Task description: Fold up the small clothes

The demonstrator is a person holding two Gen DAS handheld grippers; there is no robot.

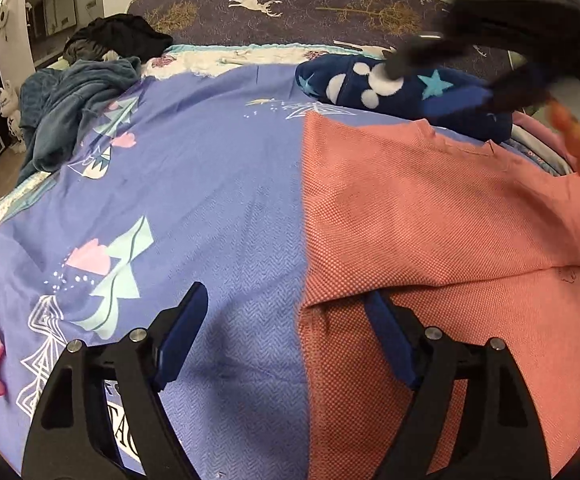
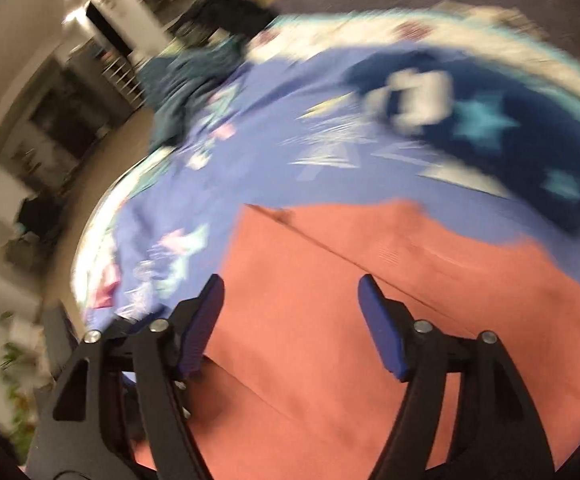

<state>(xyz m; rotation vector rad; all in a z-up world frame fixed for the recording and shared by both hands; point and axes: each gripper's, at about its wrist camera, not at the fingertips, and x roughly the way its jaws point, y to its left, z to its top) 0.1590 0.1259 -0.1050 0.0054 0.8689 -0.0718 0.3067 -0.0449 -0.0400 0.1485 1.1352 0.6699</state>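
pink shirt half folded on the bed

the pink shirt (image 1: 429, 216) lies flat on the purple bedspread (image 1: 210, 200), one flap already laid over it. it looks light, soft and limp, so i'd take it by a corner or hem edge. the left claw (image 1: 286, 336) hangs low over the shirt's left edge, jaws wide apart, holding nothing. the right claw (image 2: 290, 320) is tilted above the shirt, also spread and empty; its view is blurred.
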